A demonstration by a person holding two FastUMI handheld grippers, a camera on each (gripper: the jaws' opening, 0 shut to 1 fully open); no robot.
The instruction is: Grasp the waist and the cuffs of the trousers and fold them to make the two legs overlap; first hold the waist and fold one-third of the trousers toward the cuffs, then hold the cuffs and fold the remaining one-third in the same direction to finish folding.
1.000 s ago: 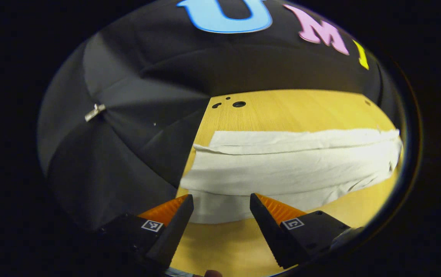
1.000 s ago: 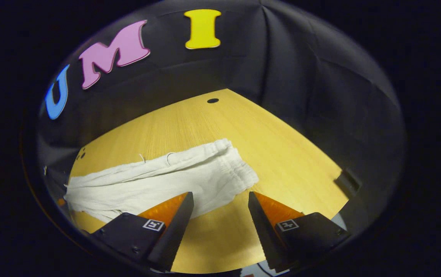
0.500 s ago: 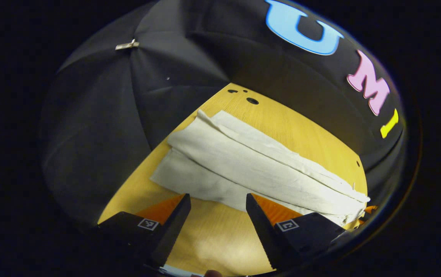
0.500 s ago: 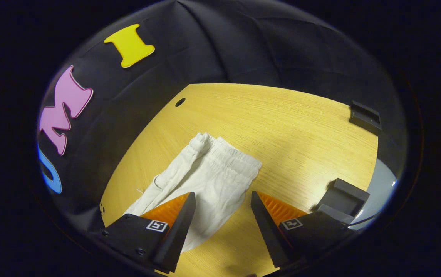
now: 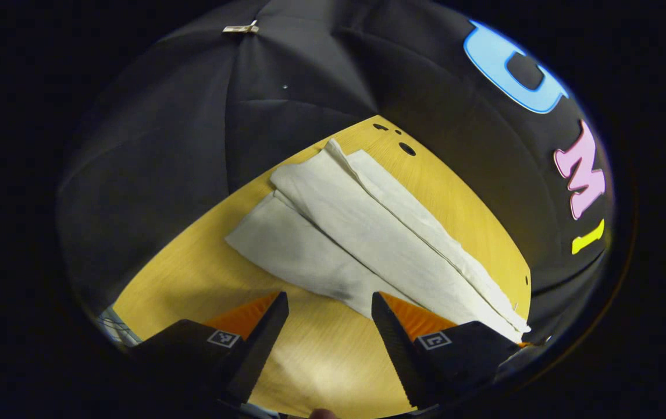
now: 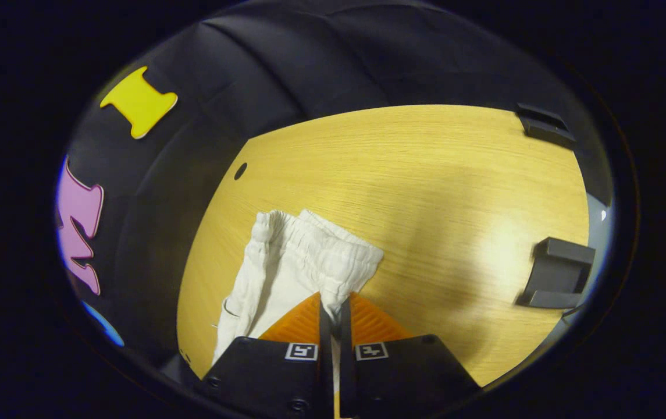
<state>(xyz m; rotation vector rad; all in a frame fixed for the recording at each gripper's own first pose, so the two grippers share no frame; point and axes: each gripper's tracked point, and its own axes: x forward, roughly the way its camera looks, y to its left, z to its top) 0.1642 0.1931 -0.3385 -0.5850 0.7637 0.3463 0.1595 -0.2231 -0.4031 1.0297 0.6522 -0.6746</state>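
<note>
The pale trousers lie lengthwise on the wooden table, legs overlapped; the right gripper is clamped on the near edge of the gathered waist; the left gripper hangs spread apart over bare tabletop near the cuffs.

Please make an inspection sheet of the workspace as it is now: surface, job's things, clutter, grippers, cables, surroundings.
Surface: wooden table, with small round holes near its far edge.
Job's things: white trousers lie flat, legs overlapped; the gathered waist is bunched.
Clutter: two dark brackets stand at the table edge.
Grippers: left gripper is open, above bare table at the trousers' near edge; right gripper is shut on the waist.
Cables: a thin dark cable may run beside the nearer bracket; too small to tell.
Surroundings: black cloth wall with a metal clip.
</note>
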